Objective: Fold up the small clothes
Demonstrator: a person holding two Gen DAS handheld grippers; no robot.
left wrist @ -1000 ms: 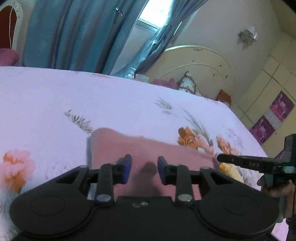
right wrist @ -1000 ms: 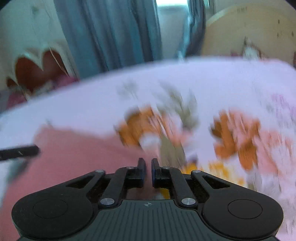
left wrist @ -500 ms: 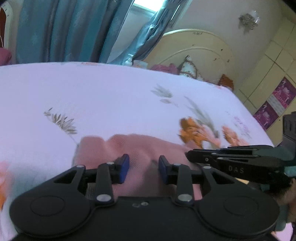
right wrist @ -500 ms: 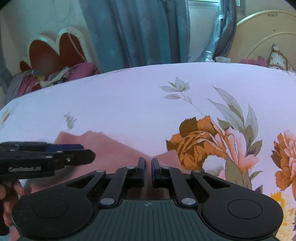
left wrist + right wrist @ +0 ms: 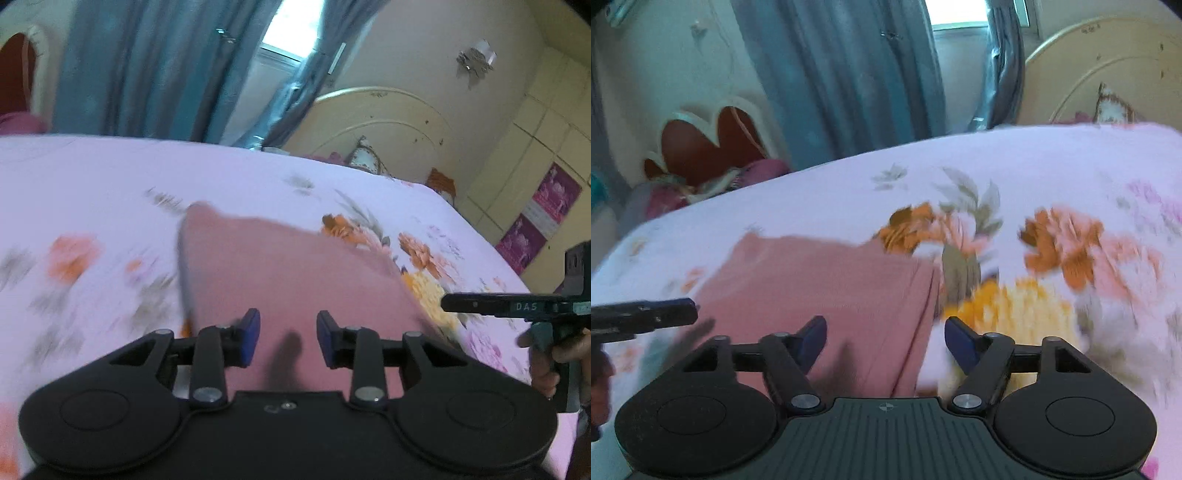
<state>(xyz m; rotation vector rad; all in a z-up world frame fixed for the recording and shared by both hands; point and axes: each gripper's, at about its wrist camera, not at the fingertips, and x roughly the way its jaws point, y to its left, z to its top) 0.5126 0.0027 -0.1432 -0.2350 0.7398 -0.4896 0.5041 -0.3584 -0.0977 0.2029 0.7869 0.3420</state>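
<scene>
Blue pads line both tongs, and both stand open with nothing between their fingers. The left gripper (image 5: 287, 339) hangs over the near part of the cloth (image 5: 291, 280), a dusty pink piece lying flat on the bed (image 5: 110, 177); the gap between its pads shows only pink fabric and a small shadow. The right gripper (image 5: 885, 339) is spread wider and straddles the cloth's right edge (image 5: 923, 314), so its left pad (image 5: 812, 338) sits over the pink and its right pad (image 5: 962, 345) over the floral sheet beside it. Whether either gripper touches the fabric cannot be told, as both views are blurred. In the left wrist view the right gripper's fingers (image 5: 491, 304) reach in from the right, just off the cloth's right side, with a hand (image 5: 554, 354) behind them. In the right wrist view the left gripper's finger (image 5: 646, 317) pokes in from the left, near the cloth's left edge. The cloth (image 5: 820, 280) shows a doubled edge along its right side. Around the cloth the sheet is pale lilac with orange and yellow flowers (image 5: 1063, 243). Beyond the cloth, past the far side of the bed, hang blue curtains (image 5: 147, 66), and a cream arched headboard (image 5: 388, 122) stands to their right.
</scene>
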